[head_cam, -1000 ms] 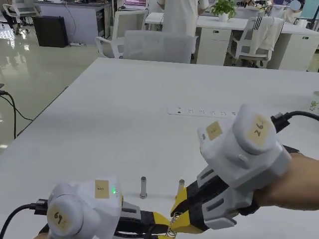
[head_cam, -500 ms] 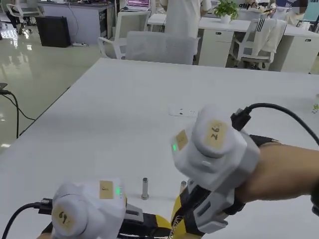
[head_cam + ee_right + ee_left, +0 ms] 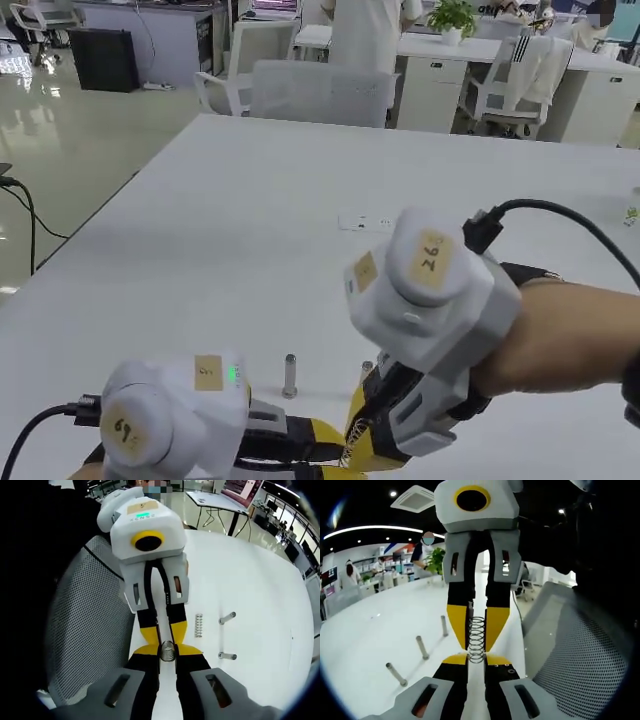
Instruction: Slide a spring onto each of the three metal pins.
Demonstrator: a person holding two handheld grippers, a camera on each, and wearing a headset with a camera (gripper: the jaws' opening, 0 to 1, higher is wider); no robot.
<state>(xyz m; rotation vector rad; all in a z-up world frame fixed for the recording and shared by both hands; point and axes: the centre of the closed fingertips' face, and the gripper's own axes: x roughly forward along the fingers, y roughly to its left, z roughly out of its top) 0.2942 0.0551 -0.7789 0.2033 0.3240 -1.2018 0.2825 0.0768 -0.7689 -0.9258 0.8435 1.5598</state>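
**One spring pinched between both tools, beside three pins**

The thin silver coil spring (image 3: 476, 636) is open-wound, narrow and straight. It is held above the white table (image 3: 250, 220), caught between the two tools, which meet tip to tip. In the left gripper view, the left tool (image 3: 476, 660) has its yellow tips pressed together on the spring's near end. The right tool (image 3: 476, 645) comes in from the opposite side, its yellow fingers closed against either side of the coil. The right gripper view looks down the spring end-on, so it appears as a small ring between that tool's tips.

There are two tools, two springs and three pins. The three short grey metal pins stand upright in a row on the table to one side of the held spring: the nearest pin (image 3: 396, 674), the middle pin (image 3: 422, 647) and the farthest pin (image 3: 444, 626). Each is a plain smooth rod.

The right gripper view shows a second, loose coil spring (image 3: 198, 625) lying flat on the table near two of the pins. The head view shows two pins just beyond the tools, one of them partly behind the right tool.
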